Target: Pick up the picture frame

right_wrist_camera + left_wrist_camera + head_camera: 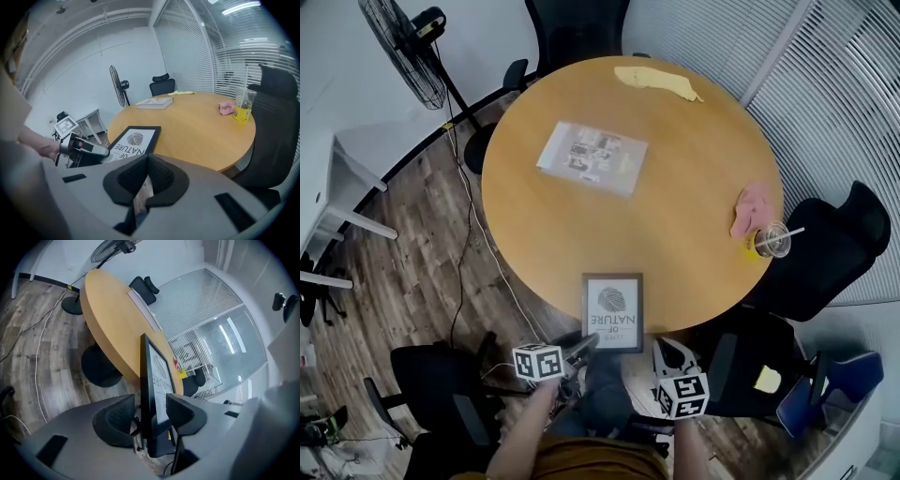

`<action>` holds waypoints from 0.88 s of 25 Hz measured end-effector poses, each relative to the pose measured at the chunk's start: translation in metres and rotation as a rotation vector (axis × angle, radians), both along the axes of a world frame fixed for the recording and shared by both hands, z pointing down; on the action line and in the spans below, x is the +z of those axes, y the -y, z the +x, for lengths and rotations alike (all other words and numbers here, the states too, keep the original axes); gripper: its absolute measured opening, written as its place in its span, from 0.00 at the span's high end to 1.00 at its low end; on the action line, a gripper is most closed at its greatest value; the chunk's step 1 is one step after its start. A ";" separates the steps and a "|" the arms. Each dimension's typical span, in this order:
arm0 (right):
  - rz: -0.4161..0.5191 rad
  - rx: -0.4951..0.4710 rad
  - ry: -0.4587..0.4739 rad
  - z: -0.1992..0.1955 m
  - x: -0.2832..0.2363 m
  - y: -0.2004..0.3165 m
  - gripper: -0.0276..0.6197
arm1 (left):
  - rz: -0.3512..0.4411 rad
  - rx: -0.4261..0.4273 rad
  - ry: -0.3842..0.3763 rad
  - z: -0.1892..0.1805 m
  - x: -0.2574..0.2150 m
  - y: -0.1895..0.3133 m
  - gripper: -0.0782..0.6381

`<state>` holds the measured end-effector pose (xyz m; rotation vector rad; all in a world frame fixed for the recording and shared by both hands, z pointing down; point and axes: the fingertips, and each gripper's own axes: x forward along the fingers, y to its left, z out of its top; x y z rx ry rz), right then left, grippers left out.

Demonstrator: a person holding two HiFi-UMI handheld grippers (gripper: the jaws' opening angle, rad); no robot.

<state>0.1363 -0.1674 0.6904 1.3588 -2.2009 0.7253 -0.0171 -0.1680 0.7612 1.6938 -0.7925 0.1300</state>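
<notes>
Mira: Closest in, at the bottom of the head view, is the left gripper point(581, 346). Its jaws stand wide apart with the near edge of the picture frame point(612, 305) between them, pads not yet pressing.

Tom: And the frame itself?

Mira: It lies flat, print up, at the lower-centre rim of the round tabletop point(572, 234). Its near end sticks out past the rim.

Tom: The right gripper point(148, 164)?

Mira: Its jaws are clenched together on nothing, low and to the right of the frame in the head view.

Tom: What worries you?

Mira: The bite, I'd judge. Only a narrow strip of the frame sits inside the jaws, so closing there could let it pivot and sag, or slip off the smooth face. A nudge before the pads close could also shove it along the tabletop, or tip the overhanging end toward the floor.

Tom: Anything else at risk?

Mira: Hardly. The booklet point(592, 157), the pink cloth point(755, 208) and the cup point(772, 242) lie well apart from the frame, toward the upper and right parts.
</notes>
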 end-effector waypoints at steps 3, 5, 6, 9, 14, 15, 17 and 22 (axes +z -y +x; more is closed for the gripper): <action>-0.016 -0.002 0.007 0.001 0.004 0.002 0.94 | -0.030 0.002 -0.039 0.007 0.003 -0.002 0.58; -0.023 -0.003 0.009 0.002 0.007 0.004 0.94 | -0.047 -0.003 -0.093 0.011 0.003 -0.003 0.59; -0.029 -0.003 0.009 0.004 0.009 0.005 0.94 | -0.052 -0.006 -0.121 0.012 0.003 -0.003 0.63; -0.045 0.001 0.009 0.008 0.016 0.006 0.94 | -0.065 -0.008 -0.153 0.014 0.008 -0.002 0.68; -0.059 0.000 0.016 0.011 0.022 0.009 0.94 | -0.096 -0.004 -0.199 0.021 0.008 -0.002 0.68; -0.060 0.000 0.017 0.011 0.022 0.009 0.94 | -0.105 -0.011 -0.212 0.022 0.008 -0.002 0.67; -0.059 0.001 0.019 0.011 0.022 0.010 0.94 | -0.125 -0.026 -0.240 0.023 0.009 -0.002 0.68; -0.056 0.008 0.019 0.013 0.021 0.009 0.94 | -0.140 -0.030 -0.280 0.025 0.005 -0.002 0.74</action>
